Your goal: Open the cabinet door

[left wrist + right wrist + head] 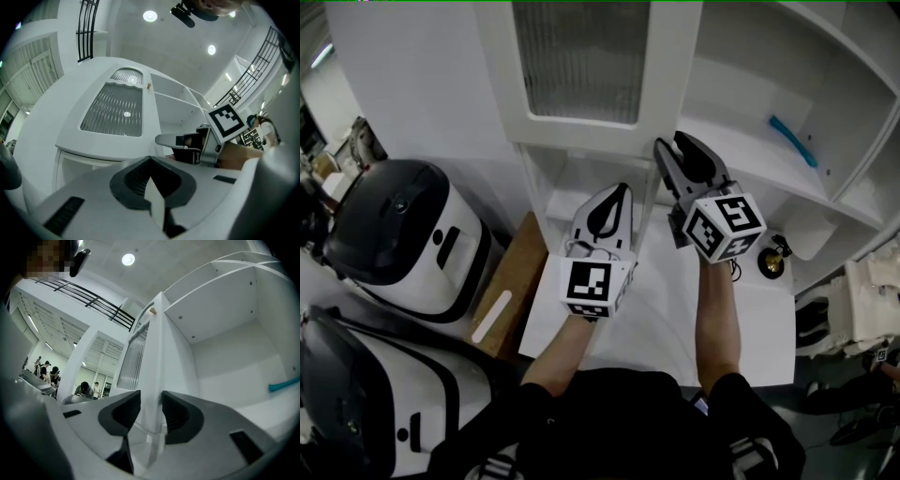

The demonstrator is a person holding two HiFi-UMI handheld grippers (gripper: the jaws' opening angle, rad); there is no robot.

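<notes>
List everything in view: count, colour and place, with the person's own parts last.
cabinet: one, white, ahead
cabinet door: one, white frame with ribbed glass, standing open at centre
thin object: one, teal, on the right shelf
small object: one, black and gold, on the white counter, right
machines: two, black and white, left
board: one, brown, beside the machines
left gripper: one, white, fingers together, below the door
right gripper: one, black, fingers clasping the door's edge

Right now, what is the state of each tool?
Left tool: closed, empty.
Right tool: closed on the cabinet door edge.
</notes>
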